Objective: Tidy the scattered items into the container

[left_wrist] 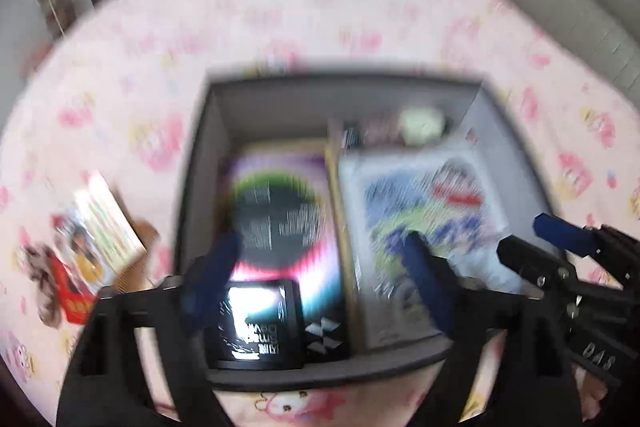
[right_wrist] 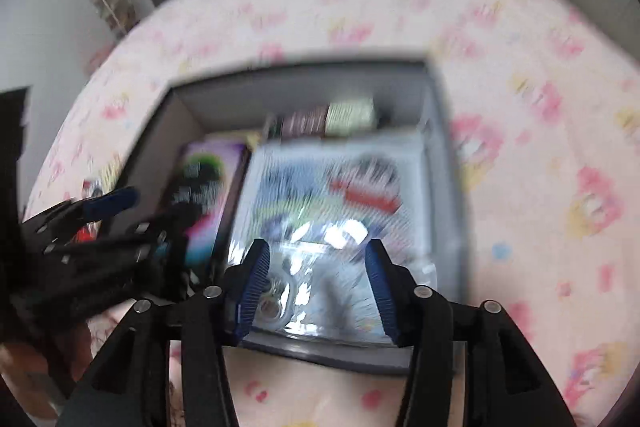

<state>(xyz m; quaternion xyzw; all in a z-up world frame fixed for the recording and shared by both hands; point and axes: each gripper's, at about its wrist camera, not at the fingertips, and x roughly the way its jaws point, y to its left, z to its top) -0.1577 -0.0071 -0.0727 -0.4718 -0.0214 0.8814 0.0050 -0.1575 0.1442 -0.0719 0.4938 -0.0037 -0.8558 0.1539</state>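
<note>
**Grey container holding items; both tools spread**

The grey rectangular container (left_wrist: 216, 131) sits on the pink cartoon-print table (left_wrist: 280, 15). Inside it, on its left side, lies a purple-and-black printed box (left_wrist: 280, 203) with a small black box (left_wrist: 256, 323) at its near end; on its right side lies a white glossy packet (right_wrist: 340, 195). The left tool (left_wrist: 316, 279) is spread wide above the container, gripping nothing. The right tool (right_wrist: 316, 283) is spread, pads clear of the packet. A colourful picture book (left_wrist: 100, 223) lies left of the container.
</note>
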